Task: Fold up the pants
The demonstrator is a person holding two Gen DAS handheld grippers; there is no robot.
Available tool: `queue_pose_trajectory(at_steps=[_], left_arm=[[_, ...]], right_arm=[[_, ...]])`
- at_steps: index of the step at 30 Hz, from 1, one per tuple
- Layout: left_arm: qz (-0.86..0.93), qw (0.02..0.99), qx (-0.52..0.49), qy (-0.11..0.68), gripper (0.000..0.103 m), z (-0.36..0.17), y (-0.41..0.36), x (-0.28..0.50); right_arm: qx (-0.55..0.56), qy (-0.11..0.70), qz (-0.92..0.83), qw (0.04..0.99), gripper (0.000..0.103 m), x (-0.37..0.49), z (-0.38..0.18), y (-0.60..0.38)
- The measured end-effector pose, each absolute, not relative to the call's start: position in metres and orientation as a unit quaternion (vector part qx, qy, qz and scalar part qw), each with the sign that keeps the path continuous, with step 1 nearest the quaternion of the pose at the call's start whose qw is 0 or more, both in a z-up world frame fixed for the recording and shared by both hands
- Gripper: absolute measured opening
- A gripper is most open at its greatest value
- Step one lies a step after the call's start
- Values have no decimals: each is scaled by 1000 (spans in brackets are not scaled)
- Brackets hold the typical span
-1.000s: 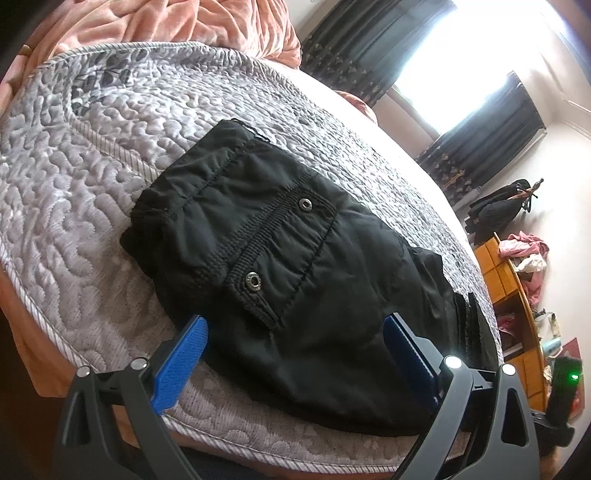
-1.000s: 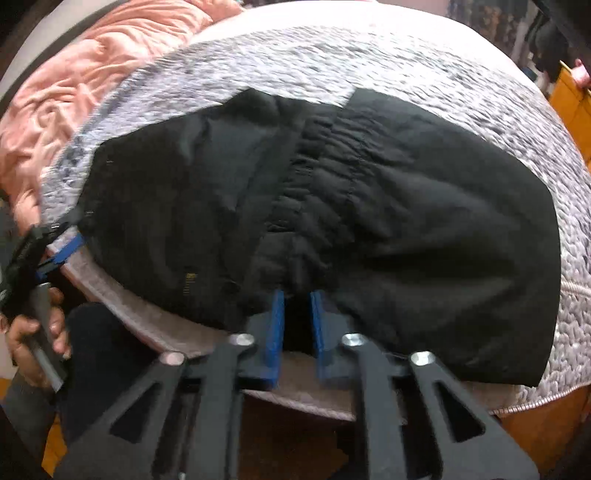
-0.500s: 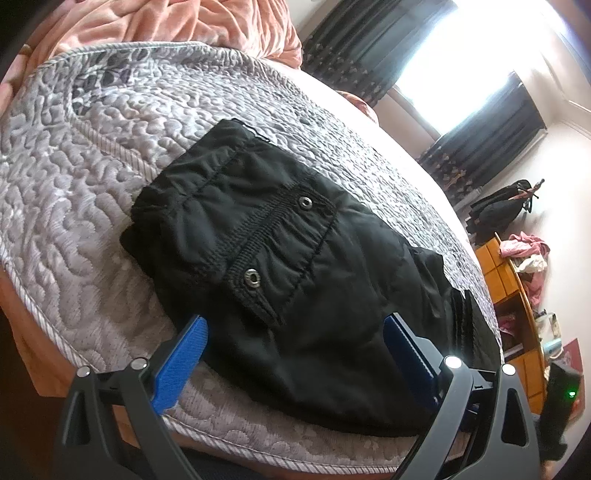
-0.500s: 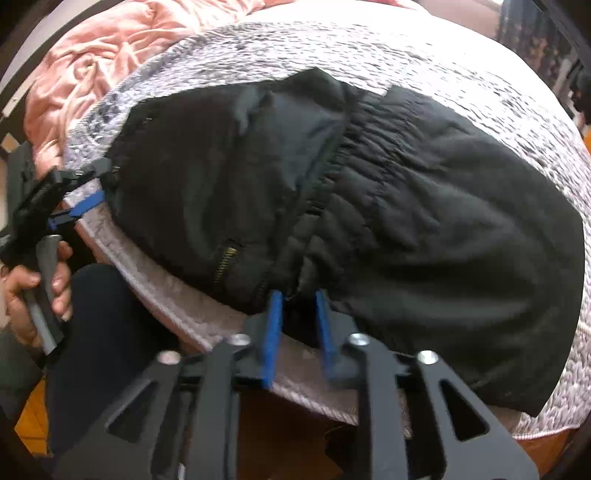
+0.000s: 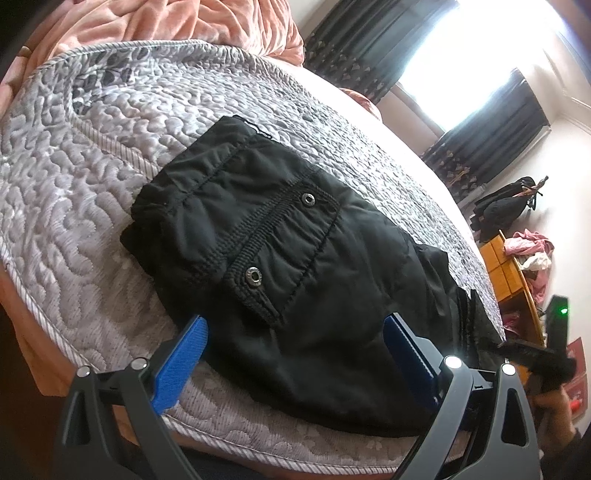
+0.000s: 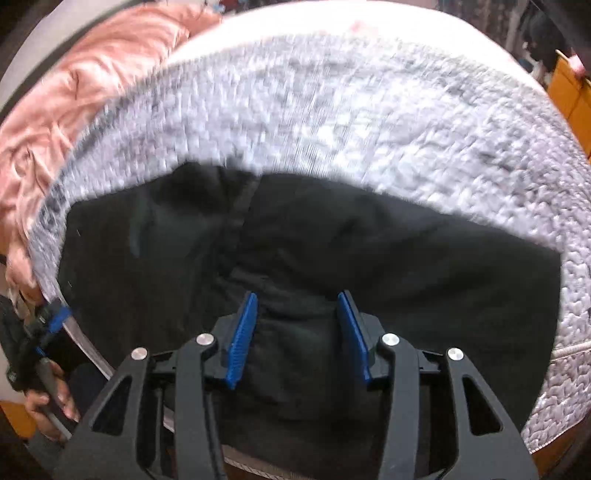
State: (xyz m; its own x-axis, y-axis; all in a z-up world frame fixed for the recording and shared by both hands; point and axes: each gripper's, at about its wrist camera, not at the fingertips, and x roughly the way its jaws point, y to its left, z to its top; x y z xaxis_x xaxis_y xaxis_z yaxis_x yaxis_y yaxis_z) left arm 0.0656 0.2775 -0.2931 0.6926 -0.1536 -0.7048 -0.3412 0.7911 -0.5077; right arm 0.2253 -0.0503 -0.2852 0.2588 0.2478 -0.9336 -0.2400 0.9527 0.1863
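Note:
Black pants [image 5: 295, 258], folded into a thick bundle with two metal snaps on top, lie near the front edge of a grey quilted mattress [image 5: 92, 184]. My left gripper [image 5: 295, 343] is open wide and low at that edge, its blue pads [image 5: 184, 354] on either side of the bundle's near side. My right gripper [image 6: 297, 325] hangs over the pants [image 6: 406, 266], pointing steeply down. Its jaws are opening, and the fabric between the pads is not pinched. The right wrist view is blurred. Each gripper appears in the other's view: the right gripper [image 5: 532, 363] and the left gripper [image 6: 48, 325].
A pink blanket [image 5: 166, 22] is bunched at the far end of the bed. The mattress edge [image 5: 55, 332] drops off just below the grippers. Past the bed are dark curtains [image 5: 369, 40], a black bag [image 5: 506, 206] and an orange cabinet [image 5: 513, 280] with clothes on it.
My right gripper has let go of the pants' near edge, spread its jaws and swung across above the bundle. The left gripper and the pants under it have stayed put.

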Motion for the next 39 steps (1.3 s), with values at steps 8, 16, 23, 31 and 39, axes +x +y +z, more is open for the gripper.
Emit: queue_pose_trajectory(at_steps=[8, 16, 23, 31, 39], left_arm=[[55, 856, -337, 388, 96, -292, 285, 64], [96, 765, -538, 342, 99, -304, 354, 9], [93, 712, -612, 333, 99, -320, 380, 21], [113, 675, -646, 337, 99, -344, 392, 47], [112, 668, -653, 340, 99, -356, 399, 71]], right_arm=[[28, 602, 209, 771, 46, 223, -266, -46], [1, 615, 347, 708, 75, 270, -193, 22], [-112, 640, 425, 630, 81, 321, -199, 175], [-212, 641, 467, 571, 86, 335, -237, 301], [-262, 648, 505, 506, 90, 327, -281, 367]])
